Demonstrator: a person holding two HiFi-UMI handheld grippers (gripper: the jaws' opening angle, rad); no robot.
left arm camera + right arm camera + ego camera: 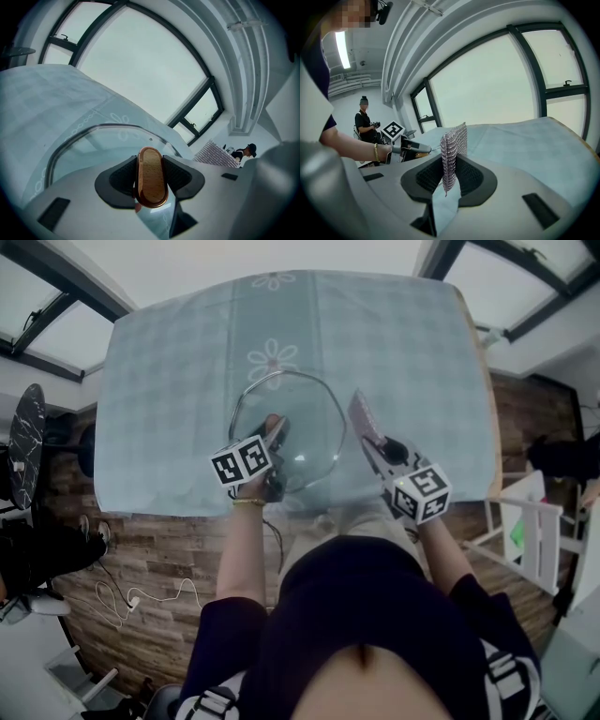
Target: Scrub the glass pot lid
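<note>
Left gripper: clamped on wooden knob, glass pot lid tilted over table. Right gripper: clamped on mesh scrubber, beside lid. Risk: pivoting about knob under scrub pressure, slipping out, rim strike on table.

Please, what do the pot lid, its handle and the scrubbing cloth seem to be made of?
The pot lid looks like clear glass: the tablecloth shows through it, and its rim looks like shiny metal. The handle looks like pale matte wood with fine grain; its glossy copper-coloured edge is perhaps metal. The scrubbing cloth is made of small linked silvery rings, probably steel chain mesh.
</note>
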